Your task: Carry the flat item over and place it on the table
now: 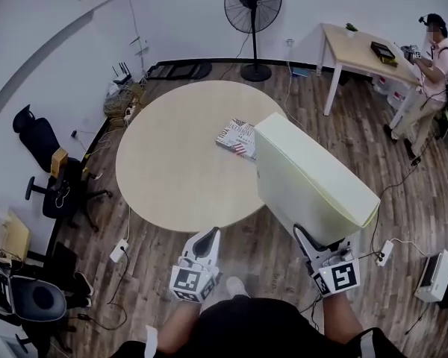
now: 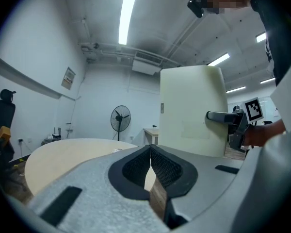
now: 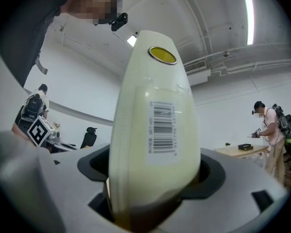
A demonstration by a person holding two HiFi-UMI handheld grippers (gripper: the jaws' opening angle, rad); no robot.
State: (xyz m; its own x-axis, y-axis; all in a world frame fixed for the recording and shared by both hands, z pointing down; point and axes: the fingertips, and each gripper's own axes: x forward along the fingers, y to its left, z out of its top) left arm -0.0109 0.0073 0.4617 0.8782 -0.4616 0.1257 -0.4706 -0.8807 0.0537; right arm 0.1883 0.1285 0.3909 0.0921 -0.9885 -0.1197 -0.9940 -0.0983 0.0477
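Right gripper (image 1: pixel 308 237) has its jaws clamped on the near end of the flat item (image 1: pixel 310 177), a pale yellow slab-like pad. It is pinched across its thin dimension, so it juts forward with its far end raised. The right gripper view shows the pad's narrow edge, with a barcode label (image 3: pixel 160 125), wedged between the jaws, which suits a one-handed carry. The pad hangs over the near right rim of the round table (image 1: pixel 172 170), not yet laid down. The patterned book (image 1: pixel 237 137) lies just past the pad's far corner, so the bare wood to its left looks the safer landing spot. Left gripper (image 1: pixel 207 239) hangs beside it with jaws together on nothing, apparently spare for steadying.
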